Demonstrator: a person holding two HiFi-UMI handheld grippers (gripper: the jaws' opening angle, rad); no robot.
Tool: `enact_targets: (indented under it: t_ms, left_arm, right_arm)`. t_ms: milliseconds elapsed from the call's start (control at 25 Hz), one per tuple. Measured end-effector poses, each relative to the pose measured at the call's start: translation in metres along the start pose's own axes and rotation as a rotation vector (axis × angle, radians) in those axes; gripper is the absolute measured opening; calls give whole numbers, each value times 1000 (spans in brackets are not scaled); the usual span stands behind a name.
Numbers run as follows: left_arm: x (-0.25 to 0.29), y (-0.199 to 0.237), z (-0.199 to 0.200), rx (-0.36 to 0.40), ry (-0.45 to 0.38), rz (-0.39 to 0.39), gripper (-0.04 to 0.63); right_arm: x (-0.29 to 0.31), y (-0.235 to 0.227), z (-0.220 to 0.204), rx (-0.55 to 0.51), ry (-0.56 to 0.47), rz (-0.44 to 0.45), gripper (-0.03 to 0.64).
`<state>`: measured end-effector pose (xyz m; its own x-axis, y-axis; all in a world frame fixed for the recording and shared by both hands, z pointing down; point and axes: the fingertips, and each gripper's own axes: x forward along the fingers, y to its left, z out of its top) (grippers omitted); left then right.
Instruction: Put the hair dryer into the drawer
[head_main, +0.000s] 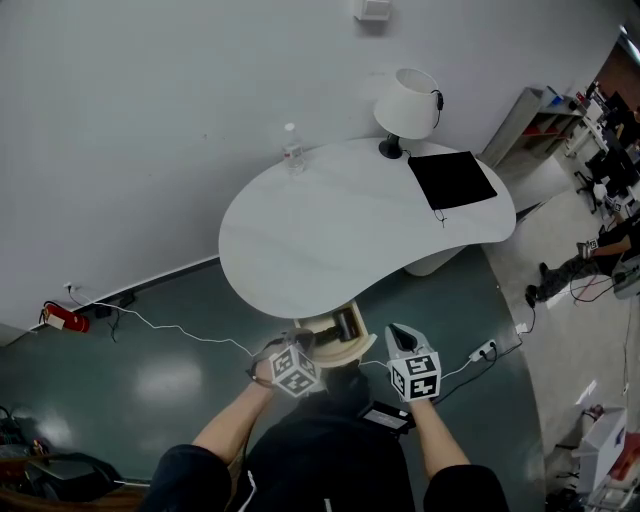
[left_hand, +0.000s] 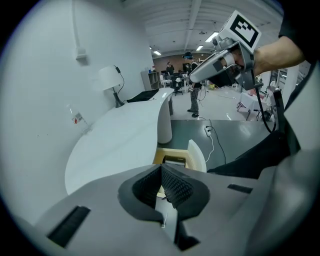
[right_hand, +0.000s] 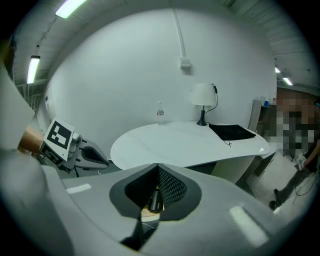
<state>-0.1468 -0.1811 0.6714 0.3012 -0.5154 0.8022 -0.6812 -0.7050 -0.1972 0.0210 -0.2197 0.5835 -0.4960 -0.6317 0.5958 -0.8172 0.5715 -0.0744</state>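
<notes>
Cream-lined drawer (head_main: 326, 350) is sitting open under the near edge of the white table (head_main: 330, 230), and a dark barrel that I'm reading as the hair dryer (head_main: 346, 324) is lying inside it. Left gripper (left_hand: 161, 167) is hovering just above the drawer, jaws pressed together on nothing. Right gripper (right_hand: 158, 166) is hanging beside it, jaws likewise together and empty. Placing is looking done to me. Next move, I'm guessing: push the drawer front in squarely, minding the white cable (head_main: 170, 327) trailing across the floor nearby.
</notes>
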Motion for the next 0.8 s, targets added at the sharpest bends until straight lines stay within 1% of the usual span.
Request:
enact_targets:
  t_ms: [400,800]
  left_arm:
    - [-6,13,10,0,-26,25,11]
    - [-9,8,-1,9,-12,29,11]
  right_arm:
    - [5,-1,17,-16,-26,-1,5]
    - [6,11,15,-34,-11,12,5]
